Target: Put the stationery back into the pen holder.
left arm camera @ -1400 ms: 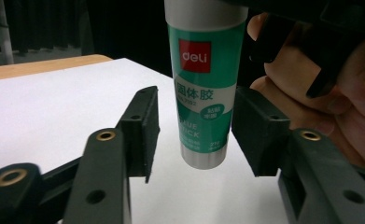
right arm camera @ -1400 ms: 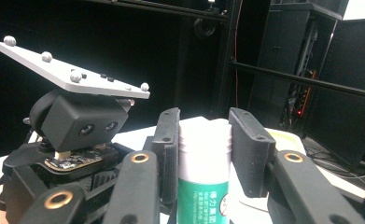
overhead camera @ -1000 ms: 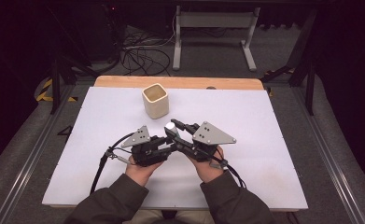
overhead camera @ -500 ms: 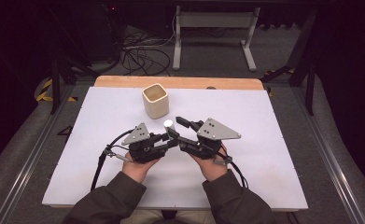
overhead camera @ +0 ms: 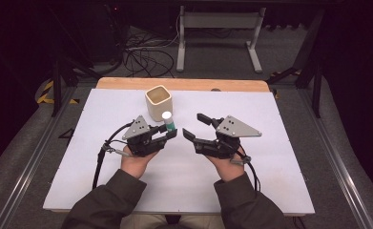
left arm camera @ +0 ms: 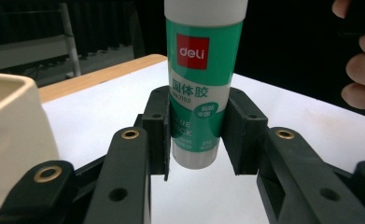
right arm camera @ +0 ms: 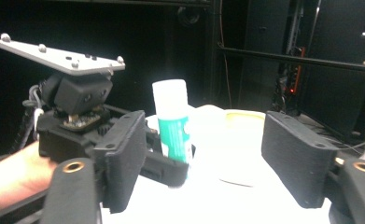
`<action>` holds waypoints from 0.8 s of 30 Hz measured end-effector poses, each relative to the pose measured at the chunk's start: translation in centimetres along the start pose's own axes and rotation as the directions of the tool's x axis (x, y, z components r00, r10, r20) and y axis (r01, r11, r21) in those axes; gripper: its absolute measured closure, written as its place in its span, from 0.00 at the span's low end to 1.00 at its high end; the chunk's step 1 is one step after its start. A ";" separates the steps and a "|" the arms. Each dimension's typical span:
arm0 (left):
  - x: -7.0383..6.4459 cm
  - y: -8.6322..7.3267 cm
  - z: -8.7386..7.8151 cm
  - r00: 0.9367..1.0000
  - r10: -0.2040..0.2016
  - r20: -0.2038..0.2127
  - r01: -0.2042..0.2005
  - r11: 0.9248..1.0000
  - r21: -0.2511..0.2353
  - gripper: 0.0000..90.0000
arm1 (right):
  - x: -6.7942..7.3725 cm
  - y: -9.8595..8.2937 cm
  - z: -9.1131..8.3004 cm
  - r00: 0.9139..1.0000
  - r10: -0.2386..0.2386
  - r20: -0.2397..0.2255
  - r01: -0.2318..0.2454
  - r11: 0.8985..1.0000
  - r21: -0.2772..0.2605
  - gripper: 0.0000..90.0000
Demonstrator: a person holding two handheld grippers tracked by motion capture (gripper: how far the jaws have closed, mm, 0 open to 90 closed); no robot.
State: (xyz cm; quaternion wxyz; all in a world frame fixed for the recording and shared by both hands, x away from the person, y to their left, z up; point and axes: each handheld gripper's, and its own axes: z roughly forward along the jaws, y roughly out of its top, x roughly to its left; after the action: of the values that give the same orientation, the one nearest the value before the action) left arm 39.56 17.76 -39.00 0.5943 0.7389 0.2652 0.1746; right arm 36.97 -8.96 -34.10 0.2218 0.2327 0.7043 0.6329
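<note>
Standing upright between the jaws of the left hand-held gripper (overhead camera: 167,134), the glue stick (overhead camera: 168,121) is clamped low on its body, white cap up, long axis vertical, above the table (overhead camera: 279,191) just beside the cream cup (overhead camera: 158,102). Right hand-held gripper (overhead camera: 193,126): jaws spread apart, holding nothing, near the stick's right.

A square-sided cream ceramic cup (overhead camera: 159,101) stood upright near the far edge of a white rectangular table top (overhead camera: 279,157), its pale wooden strip (overhead camera: 184,84) running along the back. Beyond the table, tangled black cables (overhead camera: 143,57) lay on grey floor beside a grey metal frame stand (overhead camera: 217,28).
</note>
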 end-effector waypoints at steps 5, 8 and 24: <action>0.7 0.6 0.1 1.000 0.004 -0.019 -0.004 1.000 0.000 0.73 | -0.5 0.0 -0.4 1.000 -0.003 0.010 0.003 1.000 0.010 0.27; 1.3 1.1 0.2 0.999 0.007 -0.035 -0.007 1.000 0.001 0.73 | -0.8 0.0 -0.8 1.000 -0.009 0.023 0.009 1.000 0.020 0.23; 4.8 2.6 0.9 0.992 -0.001 -0.128 0.000 1.000 -0.005 0.73 | -2.3 0.0 -2.8 0.999 -0.007 0.048 0.006 1.000 0.024 0.15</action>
State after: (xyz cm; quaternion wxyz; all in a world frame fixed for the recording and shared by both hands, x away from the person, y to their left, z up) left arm 44.38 19.53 -36.93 0.5780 0.7246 0.3026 0.2223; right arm 37.16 -12.57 -33.79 0.2380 0.2481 0.7069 0.6181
